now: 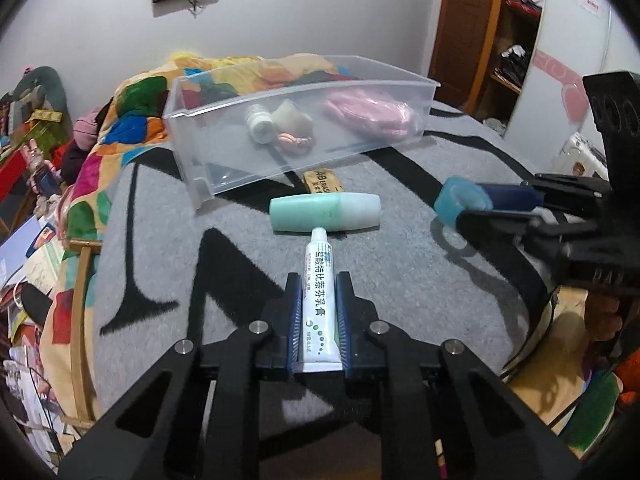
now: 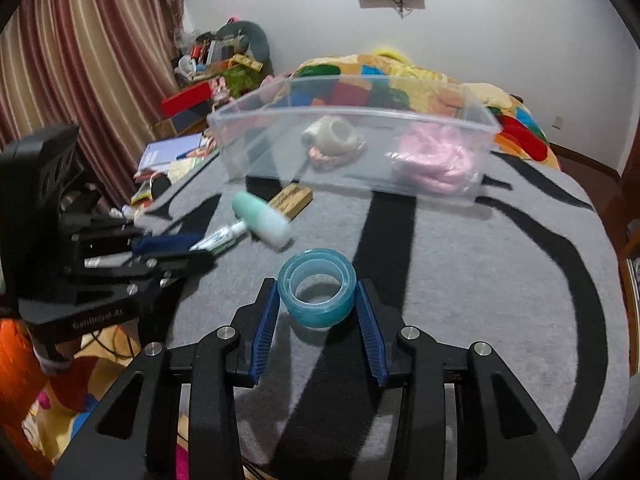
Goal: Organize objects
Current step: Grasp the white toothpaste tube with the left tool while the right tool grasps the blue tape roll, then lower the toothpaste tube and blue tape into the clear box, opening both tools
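Two grasps: left gripper (image 1: pixel 317 312) fingers pinch the tube (image 1: pixel 319 300); right gripper (image 2: pixel 316 312) fingers clamp the tape (image 2: pixel 317 294), low over the bed's near edge. The slim tube could slip short of the bin (image 1: pixel 296 92).

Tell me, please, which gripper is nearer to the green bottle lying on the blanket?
Left. The left gripper holds a tube whose cap touches the green bottle; the right gripper, around the tape roll, sits farther off.

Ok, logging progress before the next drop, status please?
Left hand-held gripper shut on white ointment tube. Right hand-held gripper around blue tape roll, grip unclear. Clear plastic bin ahead; mint-green bottle between.
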The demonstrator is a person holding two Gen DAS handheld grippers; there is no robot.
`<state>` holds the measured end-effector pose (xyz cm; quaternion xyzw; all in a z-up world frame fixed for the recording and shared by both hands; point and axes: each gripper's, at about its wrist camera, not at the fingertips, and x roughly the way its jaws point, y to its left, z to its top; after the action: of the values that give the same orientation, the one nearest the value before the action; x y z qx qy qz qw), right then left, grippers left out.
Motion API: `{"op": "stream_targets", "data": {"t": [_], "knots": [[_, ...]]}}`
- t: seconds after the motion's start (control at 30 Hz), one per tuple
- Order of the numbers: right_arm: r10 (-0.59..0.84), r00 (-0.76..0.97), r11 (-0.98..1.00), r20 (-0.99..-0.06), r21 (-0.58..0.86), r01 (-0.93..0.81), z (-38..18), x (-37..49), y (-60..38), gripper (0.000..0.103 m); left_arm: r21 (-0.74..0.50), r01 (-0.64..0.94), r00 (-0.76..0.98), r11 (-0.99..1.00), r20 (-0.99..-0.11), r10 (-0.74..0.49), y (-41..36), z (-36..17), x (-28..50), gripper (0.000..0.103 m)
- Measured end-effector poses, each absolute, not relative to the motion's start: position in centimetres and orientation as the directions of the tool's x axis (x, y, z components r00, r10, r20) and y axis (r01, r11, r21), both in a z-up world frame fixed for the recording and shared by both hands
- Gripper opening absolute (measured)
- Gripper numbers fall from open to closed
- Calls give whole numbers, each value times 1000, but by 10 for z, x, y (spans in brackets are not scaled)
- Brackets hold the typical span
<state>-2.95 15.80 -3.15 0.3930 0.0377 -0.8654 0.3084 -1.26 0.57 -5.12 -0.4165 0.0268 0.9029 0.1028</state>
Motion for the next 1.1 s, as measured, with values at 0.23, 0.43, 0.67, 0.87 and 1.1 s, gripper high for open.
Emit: {"op": "stream_targets", "data": {"t": [0.23,0.43,0.67,0.87,1.1], "knots": [[-512,-558,-818,-653,173,549,-5,-41,161,36,-36,-138,-706,-990,-697,123,-9,-24,-6,16],[-509,-603,-828,-614,157,539,18,-58,155,36,-61,-98,-772,-993,-625,115,-20,8,-19,16],[-494,-645,-844,-584,143,517,40,-89,144,36,-88,-52,-809,-995,-580,94,-29,29,-48,16],[-464,-661,-863,-590,132,488,45,-122,131,36,-99,-23,-793,-995,-605,78,-36,30,-87,16],[-434,-626,-878,-648,149,455,26,-163,122,36,-105,5,-738,-994,-672,67,-42,15,-130,16]]}}
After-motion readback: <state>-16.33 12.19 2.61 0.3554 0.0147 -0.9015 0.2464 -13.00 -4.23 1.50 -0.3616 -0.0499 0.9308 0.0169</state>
